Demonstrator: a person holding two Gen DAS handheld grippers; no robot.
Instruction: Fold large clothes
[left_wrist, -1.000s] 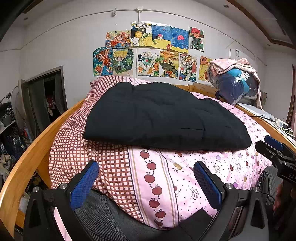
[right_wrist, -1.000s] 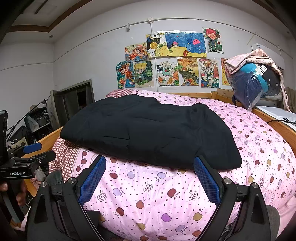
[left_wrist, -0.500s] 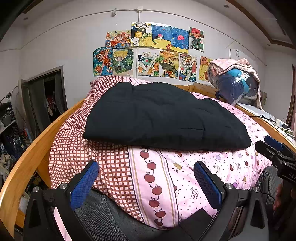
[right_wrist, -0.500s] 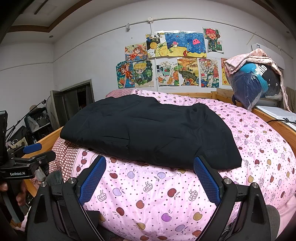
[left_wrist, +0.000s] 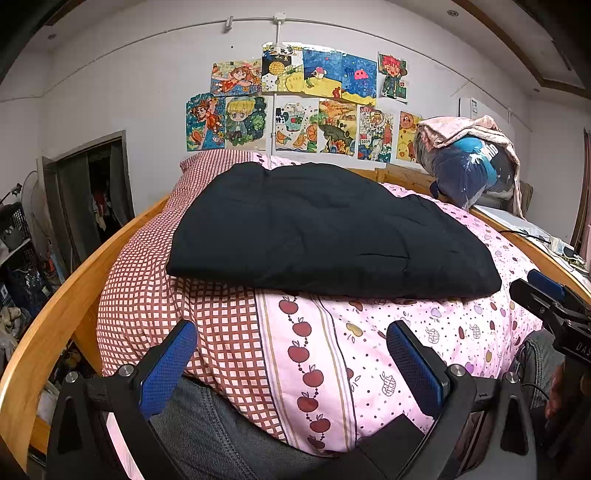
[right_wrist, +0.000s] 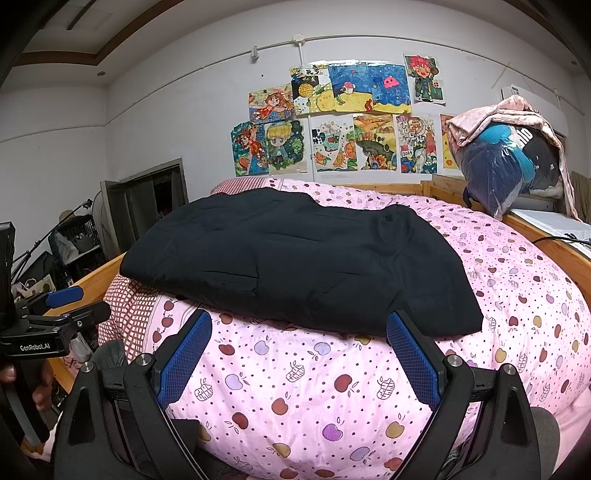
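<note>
My left gripper (left_wrist: 291, 363): level, low at the bed's foot, fingers spread, empty. My right gripper (right_wrist: 297, 354): likewise spread, empty, short of the folded black garment (right_wrist: 295, 266).

A black garment (left_wrist: 325, 229), already folded into a broad flat pad, lies on the pink apple-print quilt (left_wrist: 406, 332) that covers the bed. Its near left corner rests on the red checked strip of the quilt. The left gripper (left_wrist: 291, 365) hangs in front of the quilt's near edge, jaws spread wide and holding nothing, short of the garment. The right gripper (left_wrist: 550, 306) shows at the right edge, side-on. Children's drawings (left_wrist: 303, 107) cover the wall behind, and a bundle of bedding (left_wrist: 469, 162) sits past the bed's far right corner.
</note>
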